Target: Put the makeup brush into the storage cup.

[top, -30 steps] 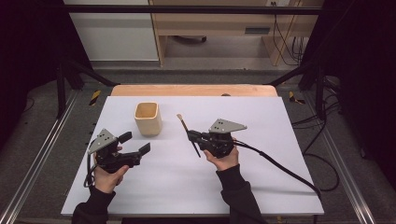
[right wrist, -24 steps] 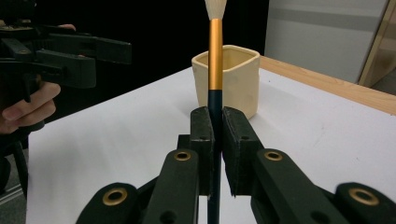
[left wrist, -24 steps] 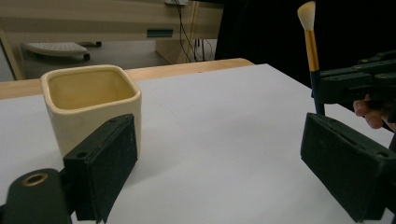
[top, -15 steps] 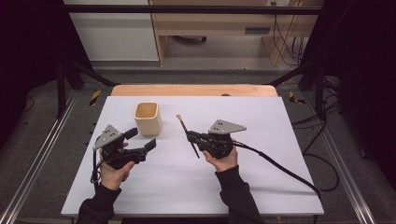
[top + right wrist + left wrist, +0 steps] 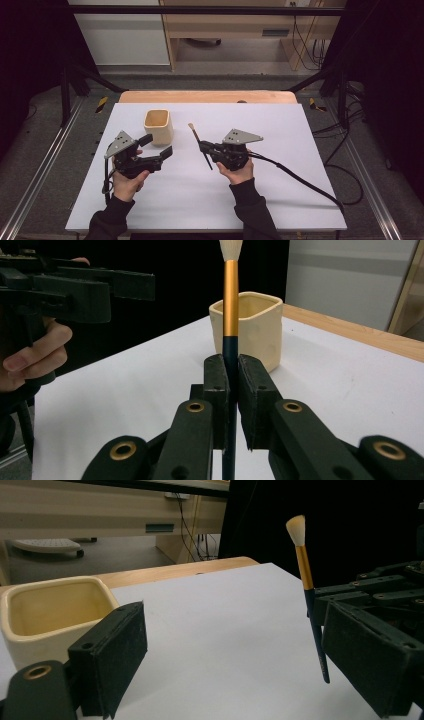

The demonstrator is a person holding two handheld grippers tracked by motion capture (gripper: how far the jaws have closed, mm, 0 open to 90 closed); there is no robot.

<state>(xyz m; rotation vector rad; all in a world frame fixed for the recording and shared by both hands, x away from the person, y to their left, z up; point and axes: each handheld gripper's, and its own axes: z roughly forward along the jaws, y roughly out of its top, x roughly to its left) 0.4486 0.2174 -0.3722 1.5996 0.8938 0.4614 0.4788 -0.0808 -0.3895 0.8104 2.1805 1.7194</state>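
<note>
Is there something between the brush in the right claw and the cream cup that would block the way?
Nothing visible does. The right claw holds the brush, and bare table lies between it and the cup. The open left claw sits in front of the cup, beside that path.

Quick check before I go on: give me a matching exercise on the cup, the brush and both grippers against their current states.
Things:
1. cup
2. brush
3. left gripper
4. right gripper

States:
A. jaws apart, holding nothing
B. clamped upright between jaws, bristles up
C. standing empty on the white table top
D. jaws shut on a dark handle

Pairs: 1-C, 2-B, 3-A, 4-D
</note>
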